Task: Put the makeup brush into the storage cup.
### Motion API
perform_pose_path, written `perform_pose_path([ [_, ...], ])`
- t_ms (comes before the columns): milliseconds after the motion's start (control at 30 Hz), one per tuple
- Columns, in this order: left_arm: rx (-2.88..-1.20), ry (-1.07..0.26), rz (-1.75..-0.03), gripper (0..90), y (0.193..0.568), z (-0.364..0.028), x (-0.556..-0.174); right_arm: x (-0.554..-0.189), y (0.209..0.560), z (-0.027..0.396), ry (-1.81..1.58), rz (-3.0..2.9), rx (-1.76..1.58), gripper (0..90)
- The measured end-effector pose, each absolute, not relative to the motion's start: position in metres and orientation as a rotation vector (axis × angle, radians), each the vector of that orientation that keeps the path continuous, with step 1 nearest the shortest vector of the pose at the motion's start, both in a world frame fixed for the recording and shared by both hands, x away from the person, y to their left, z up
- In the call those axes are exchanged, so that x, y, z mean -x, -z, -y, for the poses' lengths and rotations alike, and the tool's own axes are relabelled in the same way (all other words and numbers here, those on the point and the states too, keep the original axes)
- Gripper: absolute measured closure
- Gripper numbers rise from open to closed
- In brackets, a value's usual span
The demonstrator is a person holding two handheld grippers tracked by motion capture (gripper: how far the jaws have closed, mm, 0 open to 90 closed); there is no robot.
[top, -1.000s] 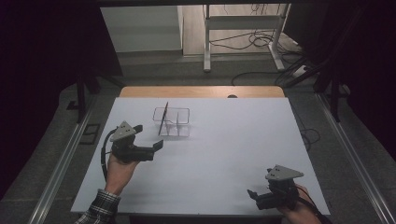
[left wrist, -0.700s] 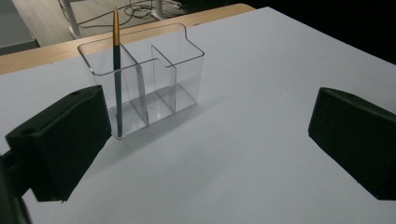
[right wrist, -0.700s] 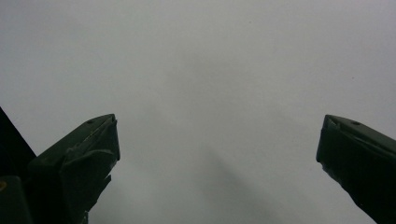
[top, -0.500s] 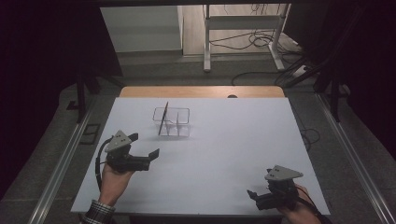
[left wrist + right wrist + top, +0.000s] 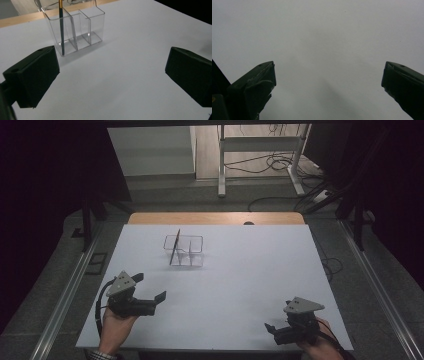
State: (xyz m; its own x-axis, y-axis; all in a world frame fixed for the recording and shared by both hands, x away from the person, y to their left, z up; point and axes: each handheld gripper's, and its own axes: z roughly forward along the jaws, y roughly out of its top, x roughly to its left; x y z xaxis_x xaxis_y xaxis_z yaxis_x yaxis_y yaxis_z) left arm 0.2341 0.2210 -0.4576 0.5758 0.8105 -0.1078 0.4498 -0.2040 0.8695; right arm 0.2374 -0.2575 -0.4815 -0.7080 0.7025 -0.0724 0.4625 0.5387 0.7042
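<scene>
we see a clear organizer at about 12 o'clock on the white table, with a thin brush standing tilted in its end compartment, so we judge the placing done and little left. the left gripper at 8 o'clock has its jaws spread wide, holding nothing, aimed at the organizer but well apart. the right gripper at 5 o'clock is likewise wide and empty over bare table.
</scene>
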Motion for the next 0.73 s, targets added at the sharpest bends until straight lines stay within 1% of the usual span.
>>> perform_pose_path([
  [333, -1.861, -0.426, -1.056, 0.0, 0.475, -0.22, -0.216, -0.238, 0.482, 0.257, -0.963, -2.436, -0.959, 0.0],
  [600, -1.945, -0.426, -1.083, 0.0, 0.49, -0.217, -0.203, -0.237, 0.481, 0.257, -0.963, -2.442, -0.956, 0.0],
  [733, -1.914, -0.426, -1.096, 0.0, 0.49, -0.219, -0.204, -0.238, 0.483, 0.257, -0.951, -2.451, -0.947, 0.0],
])
